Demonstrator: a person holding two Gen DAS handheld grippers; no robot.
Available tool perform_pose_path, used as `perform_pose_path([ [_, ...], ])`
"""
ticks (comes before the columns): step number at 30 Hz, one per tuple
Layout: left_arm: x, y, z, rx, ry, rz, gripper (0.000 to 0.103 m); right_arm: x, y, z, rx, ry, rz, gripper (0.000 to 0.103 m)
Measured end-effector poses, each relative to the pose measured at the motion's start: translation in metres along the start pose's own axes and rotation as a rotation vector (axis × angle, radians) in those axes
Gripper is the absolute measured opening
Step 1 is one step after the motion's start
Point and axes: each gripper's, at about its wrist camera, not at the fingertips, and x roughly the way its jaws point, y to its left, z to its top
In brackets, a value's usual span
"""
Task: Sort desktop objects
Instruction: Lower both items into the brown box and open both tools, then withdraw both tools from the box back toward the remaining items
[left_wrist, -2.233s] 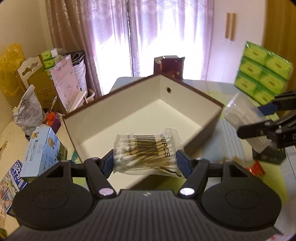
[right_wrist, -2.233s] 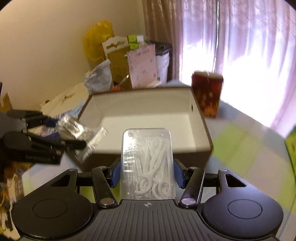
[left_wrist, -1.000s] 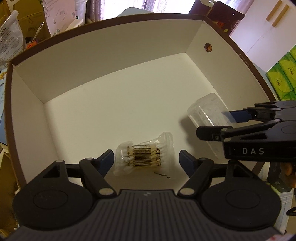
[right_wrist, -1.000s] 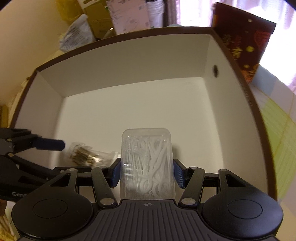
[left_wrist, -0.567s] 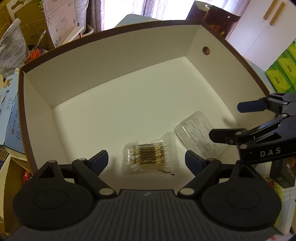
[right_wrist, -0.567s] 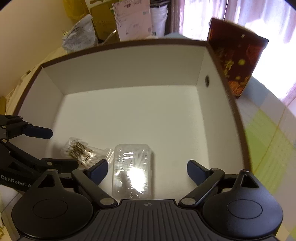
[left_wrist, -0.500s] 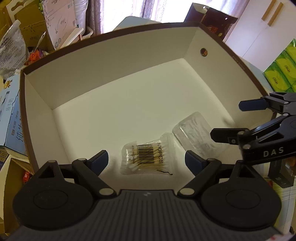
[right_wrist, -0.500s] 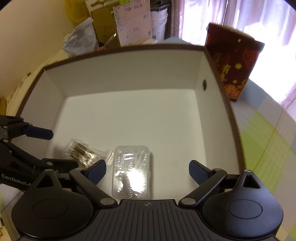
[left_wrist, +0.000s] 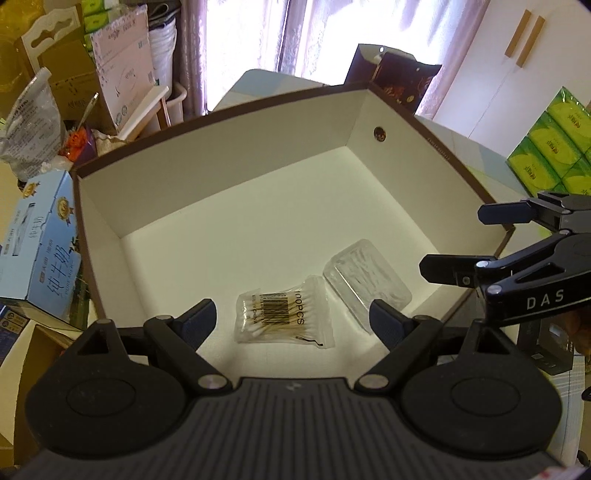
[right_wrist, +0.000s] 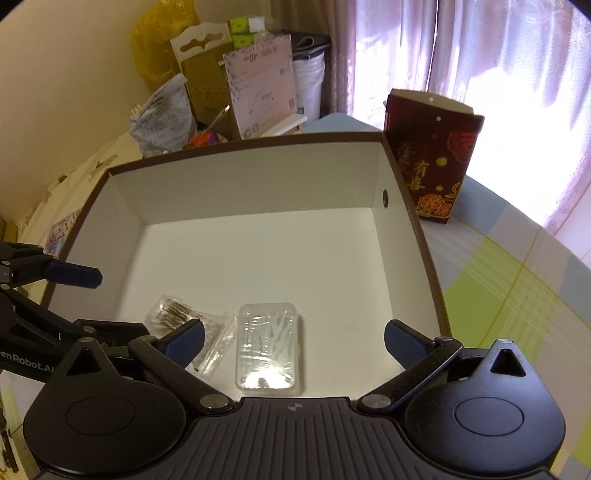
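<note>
L gripper (left_wrist: 293, 315) was wide, empty, above the brown-rimmed box (left_wrist: 229, 184). Cotton swab bag (left_wrist: 282, 317) lay on the box floor, touching the clear floss-pick case (left_wrist: 365, 277) beside it. R gripper (right_wrist: 293, 341) was wide too, holding nothing.

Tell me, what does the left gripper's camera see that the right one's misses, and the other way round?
Only the left wrist view shows the green tissue packs and the blue milk carton. Only the right wrist view shows the yellow bag and the checked tablecloth. Both show the brown box, with the cotton swab bag and the clear floss pick case lying inside it, and the red gift bag behind.
</note>
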Motion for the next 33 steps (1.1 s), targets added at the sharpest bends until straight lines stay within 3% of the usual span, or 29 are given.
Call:
perform_pose_path([
  [14, -0.06, -0.031, -0.031, -0.005, -0.097, 0.039, 0.087, -0.073, 0.0, -0.029, -0.014, -0.126, 0.04, 0.101],
  [24, -0.094, -0.069, -0.077, 0.002, -0.121, 0.04, 0.087, -0.134, 0.007, -0.082, -0.033, -0.194, 0.083, 0.101],
  [33, -0.119, -0.089, -0.131, -0.008, -0.132, 0.059, 0.087, -0.175, 0.009, -0.147, -0.035, -0.183, 0.069, 0.101],
])
